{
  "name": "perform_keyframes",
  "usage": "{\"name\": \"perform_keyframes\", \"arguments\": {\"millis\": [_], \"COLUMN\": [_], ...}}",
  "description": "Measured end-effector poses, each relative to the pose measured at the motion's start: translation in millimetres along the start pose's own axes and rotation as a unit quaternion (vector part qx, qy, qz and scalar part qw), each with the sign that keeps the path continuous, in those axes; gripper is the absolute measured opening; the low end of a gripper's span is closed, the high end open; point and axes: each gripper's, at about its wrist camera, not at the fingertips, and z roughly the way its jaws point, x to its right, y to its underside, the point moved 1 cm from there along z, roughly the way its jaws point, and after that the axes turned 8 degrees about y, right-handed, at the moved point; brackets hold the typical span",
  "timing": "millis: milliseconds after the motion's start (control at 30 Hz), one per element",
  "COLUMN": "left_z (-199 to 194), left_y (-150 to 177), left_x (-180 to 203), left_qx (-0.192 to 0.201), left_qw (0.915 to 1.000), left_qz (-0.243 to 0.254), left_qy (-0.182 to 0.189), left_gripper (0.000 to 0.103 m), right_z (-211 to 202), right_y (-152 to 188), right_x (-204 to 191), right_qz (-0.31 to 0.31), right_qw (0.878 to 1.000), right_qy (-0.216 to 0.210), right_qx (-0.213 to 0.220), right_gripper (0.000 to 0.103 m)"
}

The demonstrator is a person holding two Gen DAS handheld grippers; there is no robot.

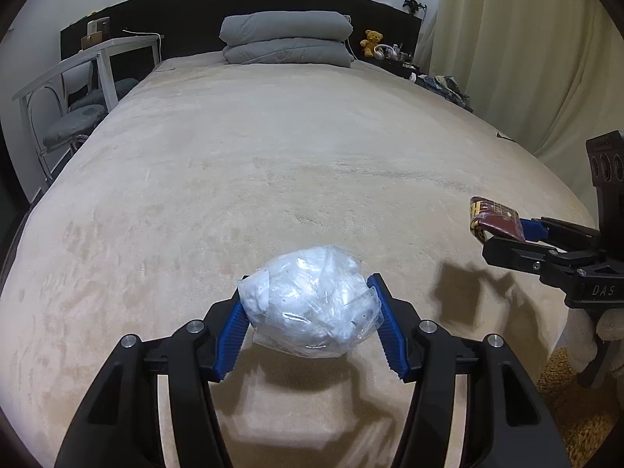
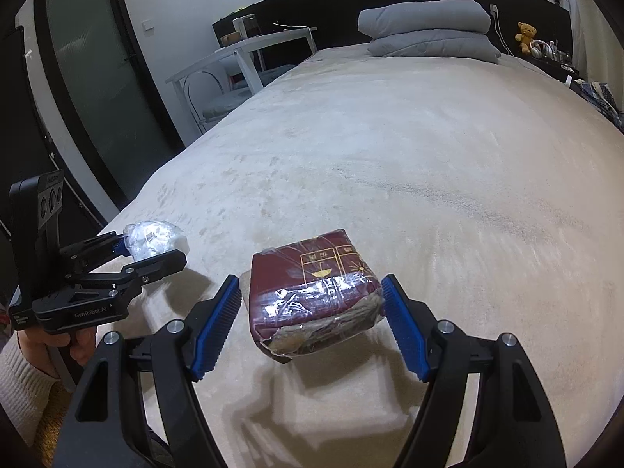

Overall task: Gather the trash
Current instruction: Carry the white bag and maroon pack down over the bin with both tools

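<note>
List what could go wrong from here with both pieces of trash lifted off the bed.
1. The crinkled plastic bag is soft and slick; it could slip from the left gripper.
2. The maroon packet shows a gap beside one pad of the right gripper, so it may tilt and drop onto the bed.

A crinkled clear plastic bag (image 1: 310,304) is glinting glossy. The maroon pack (image 2: 312,292) is shining under wrinkled film. The bed (image 1: 273,163) is wearing matt, plush beige cloth. Ridged blue pads (image 2: 216,327) are looking rubbery.
</note>
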Motion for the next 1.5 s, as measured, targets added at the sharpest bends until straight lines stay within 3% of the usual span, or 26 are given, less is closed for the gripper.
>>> {"name": "perform_keyframes", "arguments": {"millis": [767, 1200, 1500], "left_z": [-71, -94, -96], "left_y": [74, 136, 159], "left_x": [51, 75, 89], "left_qx": [0.039, 0.007, -0.016], "left_qw": [0.9989, 0.9993, 0.9989], "left_qz": [-0.008, -0.025, -0.025], "left_qy": [0.025, 0.026, 0.037], "left_gripper": [0.057, 0.058, 0.058], "right_z": [-75, -111, -119], "right_y": [87, 140, 164], "right_x": [-41, -54, -65], "right_qz": [0.041, 0.039, 0.029], "right_qw": [0.999, 0.998, 0.996], "right_qy": [-0.033, -0.051, -0.078], "right_qx": [0.012, 0.001, -0.017], "right_gripper": [0.073, 0.073, 0.073]}}
